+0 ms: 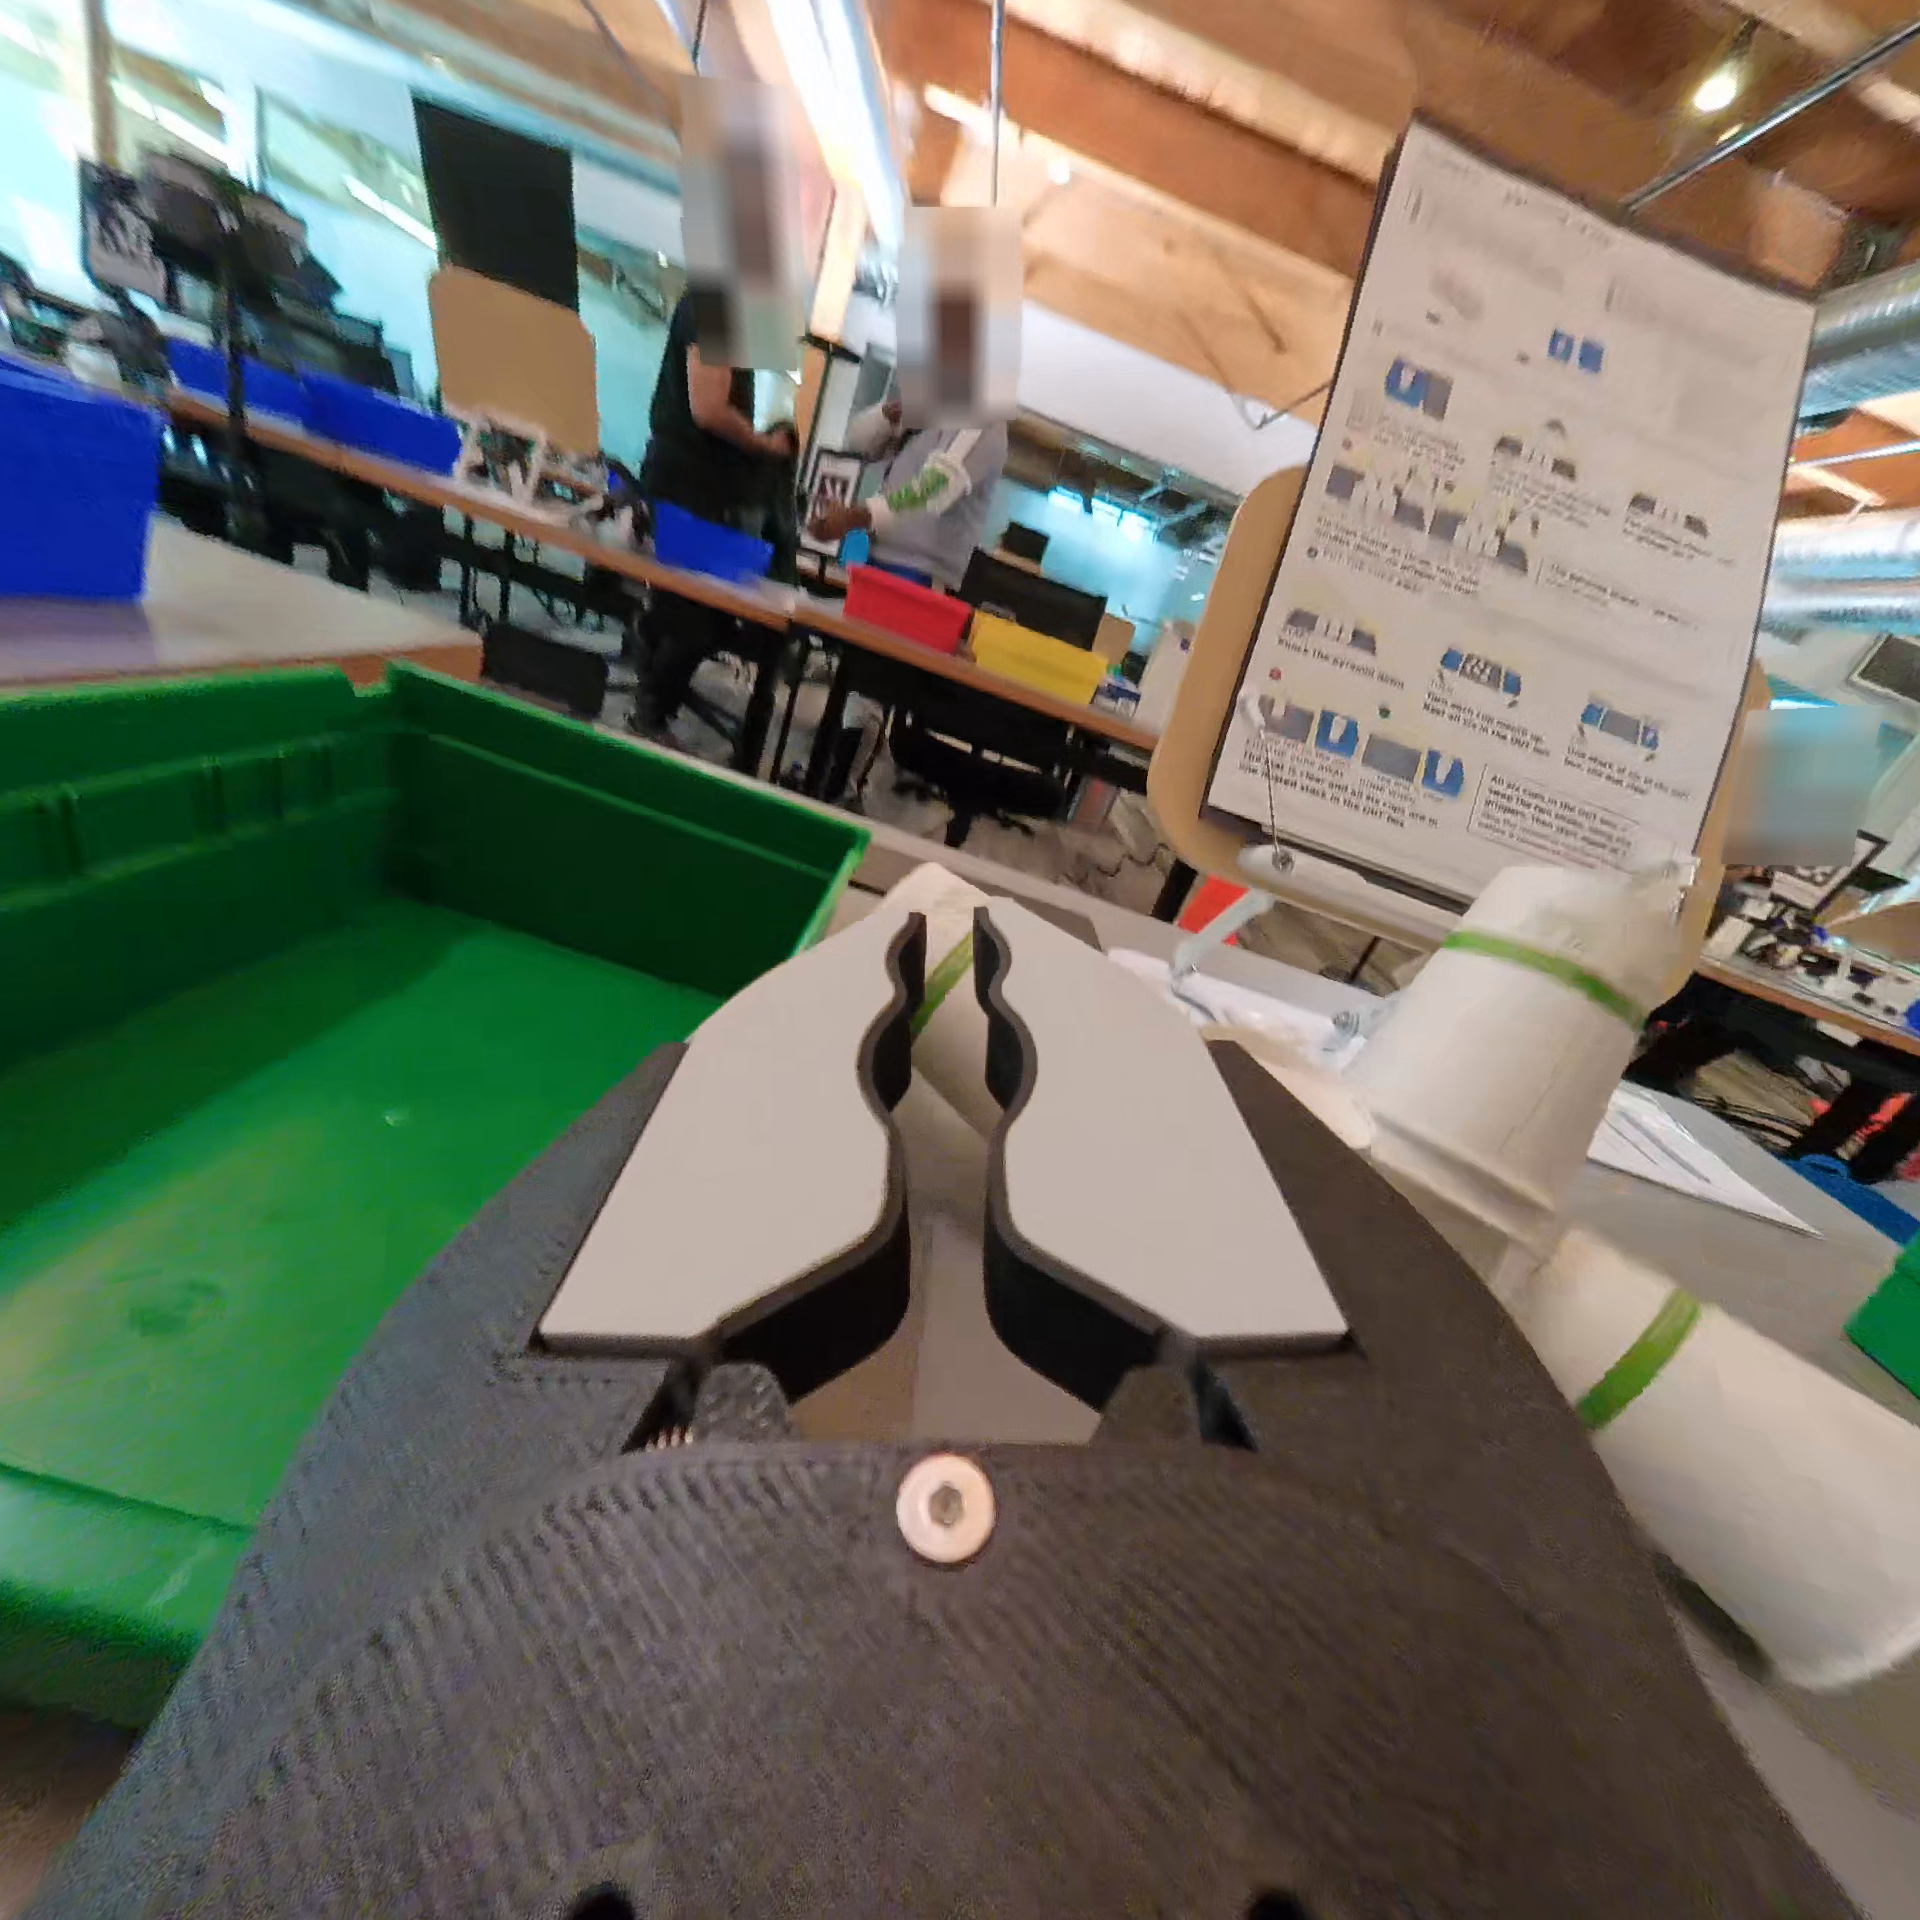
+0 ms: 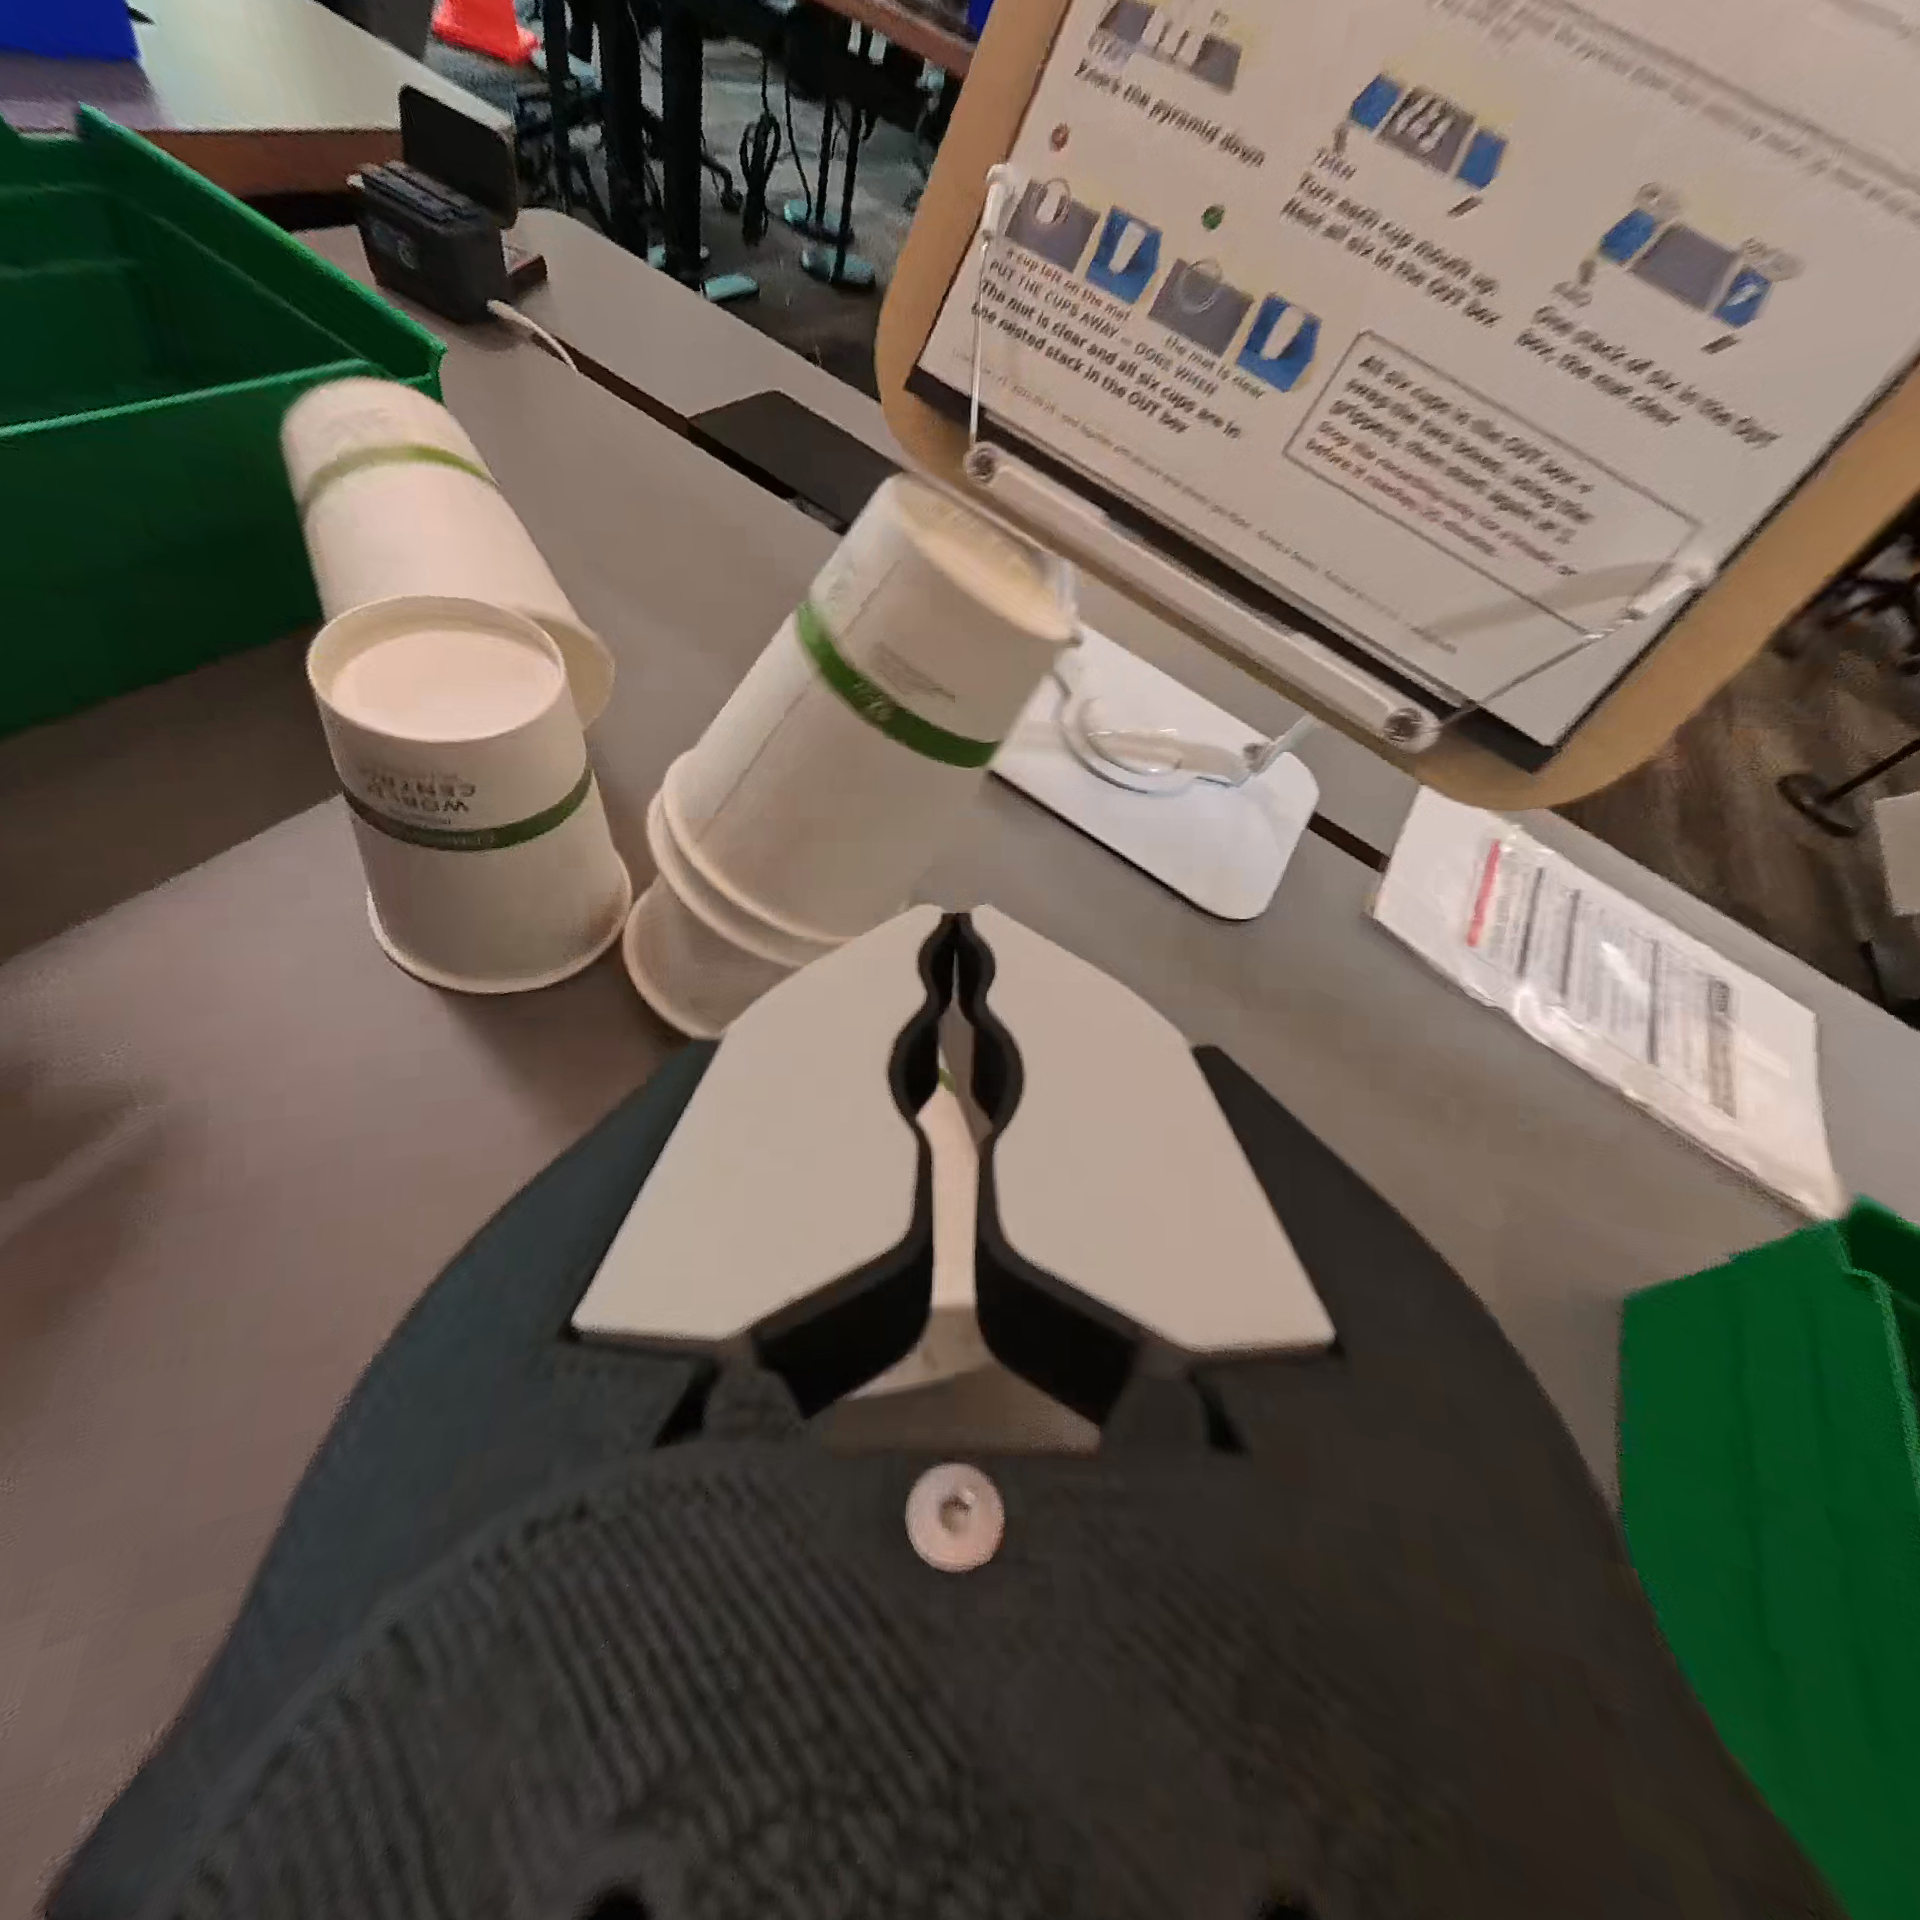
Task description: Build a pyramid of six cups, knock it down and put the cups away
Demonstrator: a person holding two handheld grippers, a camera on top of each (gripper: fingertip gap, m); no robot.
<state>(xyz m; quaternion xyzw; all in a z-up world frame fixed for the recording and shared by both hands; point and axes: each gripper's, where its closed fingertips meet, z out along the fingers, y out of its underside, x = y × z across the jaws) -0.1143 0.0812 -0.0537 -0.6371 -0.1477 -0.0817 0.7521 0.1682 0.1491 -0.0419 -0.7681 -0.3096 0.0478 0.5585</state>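
My left gripper [image 1: 948, 920] is shut almost fully on a white paper cup with a green stripe [image 1: 945, 1039], beside the right corner of a green bin [image 1: 623, 831]. The cup's end pokes out past the fingertips. My right gripper [image 2: 954, 920] is shut on the wall of a white cup [image 2: 951, 1143] at the bottom of a tilted stack of nested cups [image 2: 831, 748]. An upside-down cup [image 2: 468, 790] stands left of the stack. Another cup [image 2: 416, 499] lies on its side behind it. The left wrist view shows an upside-down cup [image 1: 1507, 1039] and a lying cup [image 1: 1714, 1455] to the right.
A clipboard with an instruction sheet [image 2: 1351, 312] stands on a white base [image 2: 1174, 831] behind the cups. A bagged paper [image 2: 1600, 987] lies at right. Green bins sit at left [image 2: 156, 520] and near right [image 2: 1766, 1507]. A black device [image 2: 436, 249] sits at the back. People [image 1: 707, 468] stand at far tables.
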